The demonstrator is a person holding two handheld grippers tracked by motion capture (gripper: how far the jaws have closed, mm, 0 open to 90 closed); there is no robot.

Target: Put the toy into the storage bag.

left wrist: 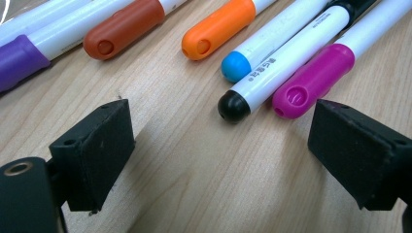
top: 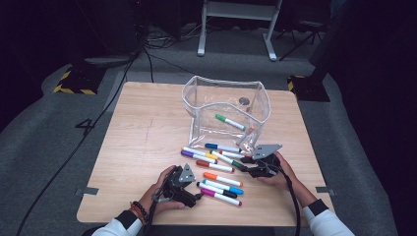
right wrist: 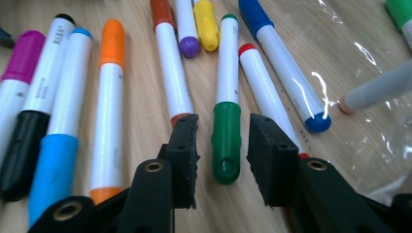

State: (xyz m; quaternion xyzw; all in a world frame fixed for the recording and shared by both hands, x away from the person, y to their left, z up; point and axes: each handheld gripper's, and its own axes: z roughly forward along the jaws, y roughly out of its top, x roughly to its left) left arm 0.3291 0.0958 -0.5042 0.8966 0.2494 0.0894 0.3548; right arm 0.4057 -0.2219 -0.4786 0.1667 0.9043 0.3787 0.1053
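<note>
On the table (top: 142,128), just in front of the clear pouch (top: 226,110), the green marker (right wrist: 226,131) lies between the right claw's (right wrist: 222,155) jaws, which straddle its cap without pinching yet. Closing crooked could nudge the red marker (right wrist: 265,92) beside it. The left claw (left wrist: 221,145) hangs released near the magenta marker (left wrist: 316,80).

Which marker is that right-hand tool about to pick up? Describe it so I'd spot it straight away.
Start at the clear plastic pouch on the wooden table, then look at the loose markers in front of it. The dark green marker lies between the right gripper's open fingers, the only loose marker there with a dark green cap.
</note>
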